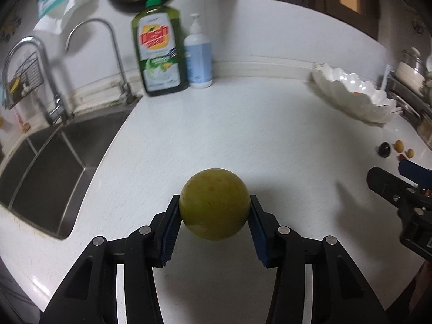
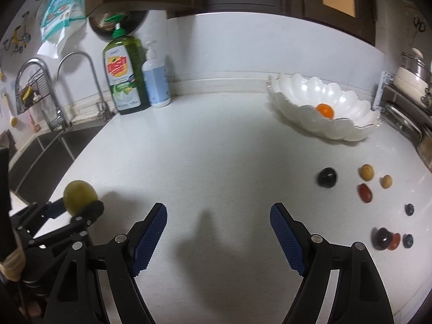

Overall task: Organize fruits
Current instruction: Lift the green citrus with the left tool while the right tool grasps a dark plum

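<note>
Now the left gripper (image 1: 214,210) clenches the green fruit (image 1: 214,203) dead centre between its pads, above the counter (image 1: 243,124). Right gripper (image 2: 218,232) gapes, holding nothing; the white bowl (image 2: 297,91) sits at two o'clock, orange fruit (image 2: 325,110) inside.

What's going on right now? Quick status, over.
Left gripper shut on green fruit. Right gripper open, empty. Bowl holds one orange fruit. Path clear.
</note>
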`<state>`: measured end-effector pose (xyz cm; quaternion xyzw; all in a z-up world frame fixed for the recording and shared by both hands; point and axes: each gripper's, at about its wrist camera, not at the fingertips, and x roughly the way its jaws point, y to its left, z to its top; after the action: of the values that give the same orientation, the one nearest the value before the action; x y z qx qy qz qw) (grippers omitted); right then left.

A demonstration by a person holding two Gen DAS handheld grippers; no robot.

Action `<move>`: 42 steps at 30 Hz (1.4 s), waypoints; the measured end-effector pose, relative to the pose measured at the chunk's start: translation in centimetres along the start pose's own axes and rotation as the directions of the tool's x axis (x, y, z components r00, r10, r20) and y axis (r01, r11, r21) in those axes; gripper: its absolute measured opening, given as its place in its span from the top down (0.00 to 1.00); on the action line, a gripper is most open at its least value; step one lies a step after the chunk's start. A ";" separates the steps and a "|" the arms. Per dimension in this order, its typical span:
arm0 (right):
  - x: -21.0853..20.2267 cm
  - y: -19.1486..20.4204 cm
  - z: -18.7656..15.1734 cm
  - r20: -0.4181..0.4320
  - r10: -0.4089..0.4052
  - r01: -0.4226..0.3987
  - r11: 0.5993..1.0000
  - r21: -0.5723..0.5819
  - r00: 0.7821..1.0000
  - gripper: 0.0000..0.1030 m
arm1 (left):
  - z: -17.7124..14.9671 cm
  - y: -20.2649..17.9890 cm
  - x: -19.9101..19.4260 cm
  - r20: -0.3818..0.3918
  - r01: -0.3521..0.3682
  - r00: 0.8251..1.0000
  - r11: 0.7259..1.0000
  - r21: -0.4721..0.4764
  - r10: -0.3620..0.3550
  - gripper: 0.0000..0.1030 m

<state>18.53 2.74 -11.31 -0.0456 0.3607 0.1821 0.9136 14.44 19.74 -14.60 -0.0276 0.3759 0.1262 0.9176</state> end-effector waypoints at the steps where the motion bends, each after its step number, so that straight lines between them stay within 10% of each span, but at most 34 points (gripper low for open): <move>1: -0.1 -0.4 0.1 0.002 -0.007 0.007 1.000 0.007 1.000 0.22 | 0.3 -0.3 -0.1 0.006 0.003 1.000 1.000 0.010 -0.003 0.54; 19: 1.0 -9.1 2.7 0.018 -0.189 0.184 0.969 0.162 0.982 0.24 | 6.1 -9.8 1.1 0.006 0.218 0.975 0.959 0.179 -0.222 0.54; 42: 8.2 -13.2 3.2 -0.165 -0.181 0.217 0.948 0.232 0.970 0.65 | 9.3 -15.5 7.3 -0.114 0.339 0.940 0.906 0.253 -0.321 0.54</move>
<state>30.92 -6.43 -15.16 0.0200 0.4381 0.0387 0.8979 29.66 7.66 -13.71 0.0294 0.4110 -0.0839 0.9073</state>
